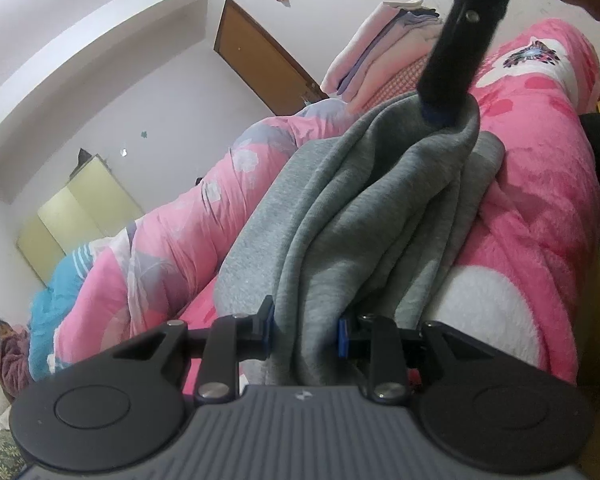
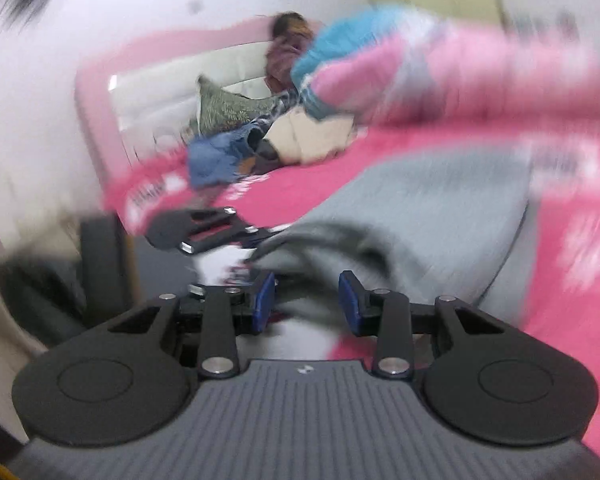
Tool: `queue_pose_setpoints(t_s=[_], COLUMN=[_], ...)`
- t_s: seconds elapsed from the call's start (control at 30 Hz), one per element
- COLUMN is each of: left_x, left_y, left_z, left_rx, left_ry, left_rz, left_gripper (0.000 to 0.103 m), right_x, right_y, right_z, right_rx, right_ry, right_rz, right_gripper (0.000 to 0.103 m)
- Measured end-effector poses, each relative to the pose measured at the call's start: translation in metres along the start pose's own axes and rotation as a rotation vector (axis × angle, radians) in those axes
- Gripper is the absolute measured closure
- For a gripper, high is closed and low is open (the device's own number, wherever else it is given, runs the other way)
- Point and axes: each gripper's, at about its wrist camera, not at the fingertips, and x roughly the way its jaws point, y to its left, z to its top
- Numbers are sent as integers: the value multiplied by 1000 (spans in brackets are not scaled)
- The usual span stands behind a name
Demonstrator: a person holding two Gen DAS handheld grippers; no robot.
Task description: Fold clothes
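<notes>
Pink blanket (image 1: 540, 184) covers the bed; grey sweatshirt (image 1: 340, 208) lies bunched on it, one part lifted, flat panel resting on the bed toward the quilt (image 1: 172, 240); left gripper (image 1: 306, 330) pinches a thick bundle of grey folds; right gripper (image 1: 444, 114) appears clamped on the far raised edge (own view is motion-blurred, fingers (image 2: 350, 304) look apart with nothing clearly between, so cannot tell for sure). Judged mid-fold: both ends held; next move needs the held edge carried over the flat panel and aligned.
</notes>
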Motion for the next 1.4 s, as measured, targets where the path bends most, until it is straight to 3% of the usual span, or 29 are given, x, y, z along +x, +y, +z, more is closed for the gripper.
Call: queue_pose_setpoints(t_s=[0.1, 0.3, 0.63, 0.77, 0.9, 1.03, 1.17, 1.23, 1.27, 1.3, 1.33, 1.4], left_x=[-2, -6, -10, -10, -9, -6, -2, -1, -1, 0, 0, -1], left_y=[-2, -11, -23, -24, -24, -20, -15, -15, -14, -14, -13, -14], left_z=[-1, -4, -11, -13, -13, -12, -12, -11, -11, -10, -10, -10], left_rx=[18, 46, 113, 126, 127, 127, 138, 144, 148, 151, 155, 166], left_ry=[-3, -19, -65, -75, -73, -76, -78, -72, -70, -70, -70, -69], left_rz=[6, 25, 50, 52, 46, 46, 48, 45, 44, 42, 42, 42], left_gripper=[74, 74, 74, 74, 74, 74, 74, 74, 74, 74, 75, 74], right_x=[16, 38, 57, 52, 41, 31, 34, 37, 38, 38, 37, 26], right_y=[-20, -73, -93, -88, -86, -79, -87, -90, -88, -86, -83, -71], right_z=[-9, -30, -60, -59, -59, -50, -54, -55, -52, -49, -45, -25], right_rx=[271, 790, 1329, 1364, 1385, 1314, 1347, 1346, 1316, 1287, 1249, 1022], right_ry=[19, -42, -85, -91, -142, -100, -114, -136, -149, -162, -176, -240], right_rz=[52, 104, 248, 232, 255, 213, 176, 150, 136, 123, 109, 88], right_gripper=[68, 68, 63, 62, 38, 32, 32, 38, 53, 78, 85, 93])
